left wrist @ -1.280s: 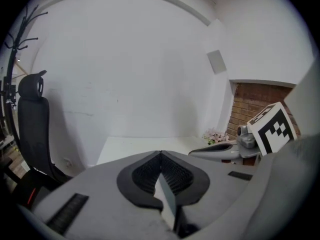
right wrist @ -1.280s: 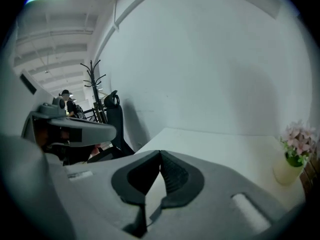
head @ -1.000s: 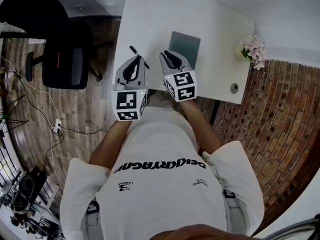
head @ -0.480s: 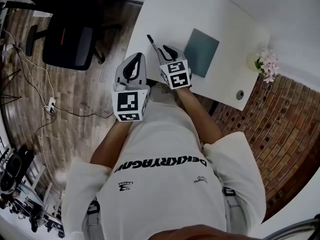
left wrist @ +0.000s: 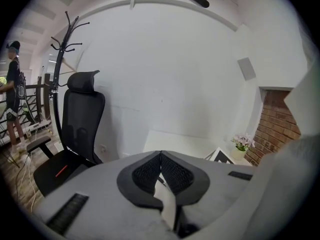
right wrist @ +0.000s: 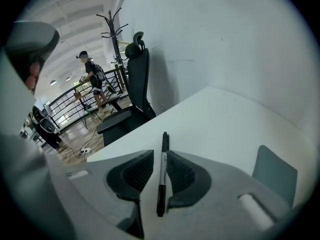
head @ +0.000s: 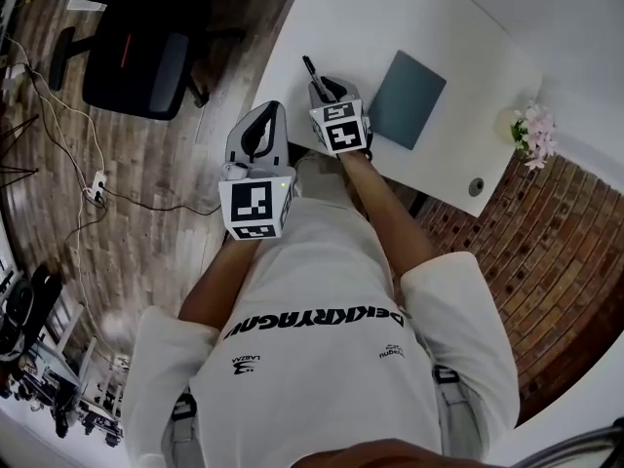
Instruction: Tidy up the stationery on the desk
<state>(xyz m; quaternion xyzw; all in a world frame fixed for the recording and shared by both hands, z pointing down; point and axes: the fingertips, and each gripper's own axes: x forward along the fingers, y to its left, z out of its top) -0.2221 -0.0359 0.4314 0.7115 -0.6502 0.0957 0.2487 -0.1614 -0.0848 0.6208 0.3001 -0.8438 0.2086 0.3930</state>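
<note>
The right gripper (head: 325, 91) is now hanging over the pen (head: 310, 69) at the near left edge of the desk (head: 390, 18). A second ago it was sitting closer to the grey pad (head: 407, 98), and the pen was lying clear of it, nearer the left gripper. Since then it has been swinging across and dipping toward the desktop. Its jaws have just been opening. In the right gripper view they are standing apart with the pen (right wrist: 162, 174) lying lengthwise in the gap. The right pad is sitting just beside the barrel, a sliver of desk is showing on the left side, and neither pad is pressing yet. The pen is resting flat on the desk, not lifted.

The left gripper (head: 267, 115) is waiting off the desk's edge, above the floor and near the chair (head: 136, 57). Its jaws are sitting together with nothing between them, as the left gripper view (left wrist: 160, 155) shows.

For the tidying, this looks like the reach turning into a pick. The pen is lined up and only the squeeze is missing. The pad (right wrist: 275, 176) is lying untouched to the right, well apart from the pen, and may be where the pen is heading, though nothing here is settling that. The flowers (head: 531, 130) are standing at the far corner, out of the way.
</note>
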